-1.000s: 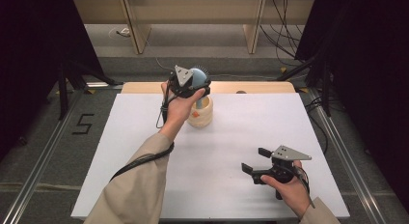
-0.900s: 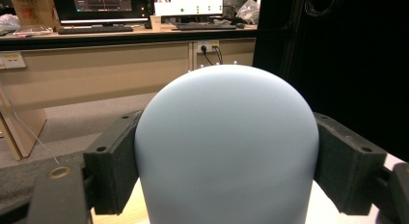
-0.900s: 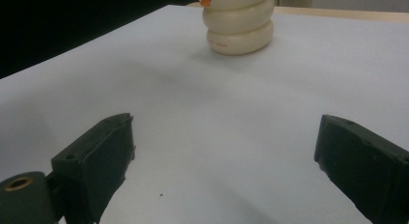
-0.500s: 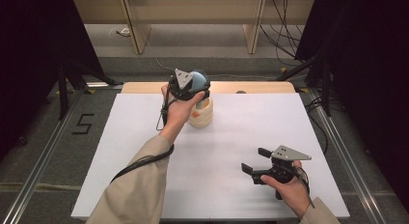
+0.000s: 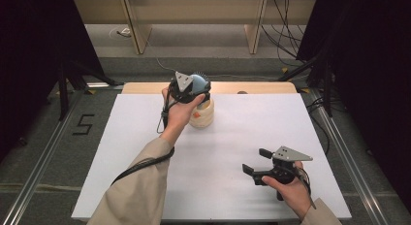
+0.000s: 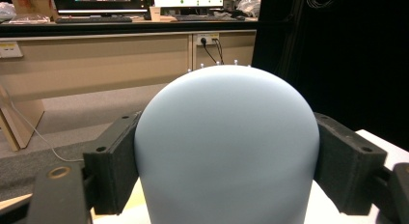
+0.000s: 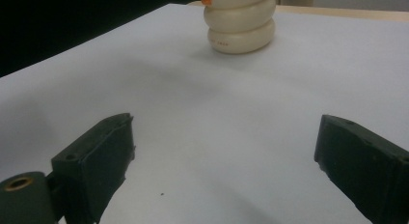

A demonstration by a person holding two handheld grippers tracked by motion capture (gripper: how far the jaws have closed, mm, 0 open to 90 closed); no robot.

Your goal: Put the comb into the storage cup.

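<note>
Right gripper [image 5: 255,162]: located at the near right of the white desk [image 5: 121,152], held low in the person's right hand [image 5: 291,188]. Fingers [image 7: 96,161] spread wide, with bare desk surface between them; nothing is pinched. In the right gripper view the fingers point across the desk toward the cream stack [image 7: 239,22], well apart from it.

Left sleeve [image 5: 131,196]: enters from the bottom edge and extends toward the far side of the desk, with a black cable along it.

Left gripper [image 5: 196,87]: held in the left hand [image 5: 177,113] at the far middle of the desk, above the cream stack [image 5: 202,114]. Fingers [image 6: 113,161] pinch a pale blue dome [image 6: 226,151], one finger pressed on each flank. The dome [image 5: 198,82] is clear of the desk and sits directly over the stack; whether it touches the stack's top cannot be determined.

Stack: ribbed, cream-coloured, standing upright on the desk near its far edge.

Beyond the desk: a wooden strip [image 5: 261,87] along the far edge, then grey floor.
</note>
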